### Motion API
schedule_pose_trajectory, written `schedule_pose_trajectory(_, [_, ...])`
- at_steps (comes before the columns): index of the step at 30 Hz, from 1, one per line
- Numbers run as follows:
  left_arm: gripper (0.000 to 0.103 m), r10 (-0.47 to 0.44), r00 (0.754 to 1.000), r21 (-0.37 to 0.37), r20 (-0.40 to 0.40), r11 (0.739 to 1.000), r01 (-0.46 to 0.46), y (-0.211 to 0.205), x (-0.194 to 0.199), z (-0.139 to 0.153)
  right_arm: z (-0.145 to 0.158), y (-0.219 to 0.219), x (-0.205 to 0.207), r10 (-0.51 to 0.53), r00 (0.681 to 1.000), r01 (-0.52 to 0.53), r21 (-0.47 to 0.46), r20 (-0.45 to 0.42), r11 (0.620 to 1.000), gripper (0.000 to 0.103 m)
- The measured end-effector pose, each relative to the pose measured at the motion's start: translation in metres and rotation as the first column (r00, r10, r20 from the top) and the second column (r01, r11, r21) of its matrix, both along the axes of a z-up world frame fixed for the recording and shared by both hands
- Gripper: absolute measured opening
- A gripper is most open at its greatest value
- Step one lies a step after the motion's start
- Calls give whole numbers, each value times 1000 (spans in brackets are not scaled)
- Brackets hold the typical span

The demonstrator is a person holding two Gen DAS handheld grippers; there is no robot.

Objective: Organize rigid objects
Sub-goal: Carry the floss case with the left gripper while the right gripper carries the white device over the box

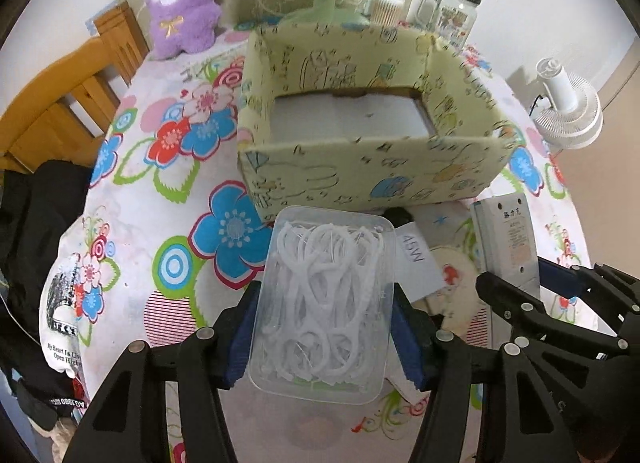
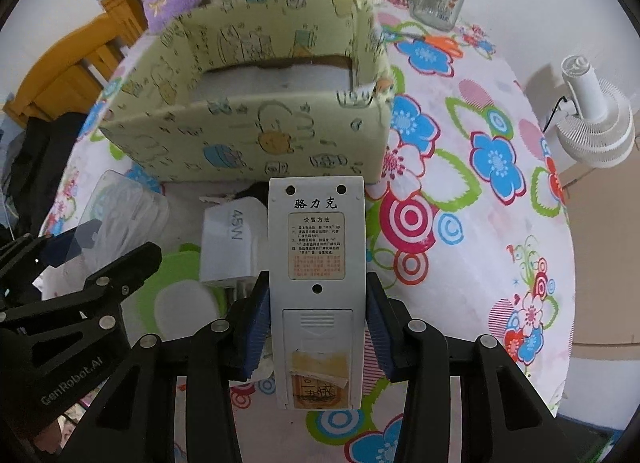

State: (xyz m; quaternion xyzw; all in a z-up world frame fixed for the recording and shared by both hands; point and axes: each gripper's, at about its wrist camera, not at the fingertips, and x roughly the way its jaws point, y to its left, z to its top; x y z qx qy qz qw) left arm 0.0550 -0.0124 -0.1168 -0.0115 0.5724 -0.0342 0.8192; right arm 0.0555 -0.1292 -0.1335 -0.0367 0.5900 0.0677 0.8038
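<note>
The left gripper (image 1: 322, 337) clamps a clear floss-pick box (image 1: 324, 303), tilted steeply down; the right gripper (image 2: 316, 335) grips a remote (image 2: 316, 263), apparently clear of the floral tablecloth (image 2: 480, 191), near the box (image 2: 248, 131).

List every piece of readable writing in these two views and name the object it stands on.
"45W": white charger block.
"骆力克" and "设置方法": back of the remote control; the fine print below is too small.
"GenRobot.AI": left gripper.
"My Heart Is..." partly cut off: printed cloth.
Glass jar label: blurred.
</note>
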Motion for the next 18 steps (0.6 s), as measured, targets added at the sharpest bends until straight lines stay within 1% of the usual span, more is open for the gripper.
schedule_pose_trajectory(9, [62,11,998,11,64,1000,-12,-8,-8,34,34,-3,-7,5,998,-6,24,68,1000,47])
schedule_pose_trajectory(18, [62,26,994,22,109,999,-29,-8,-7,63,64,-5,-8,10,995,-13,36,100,999,47])
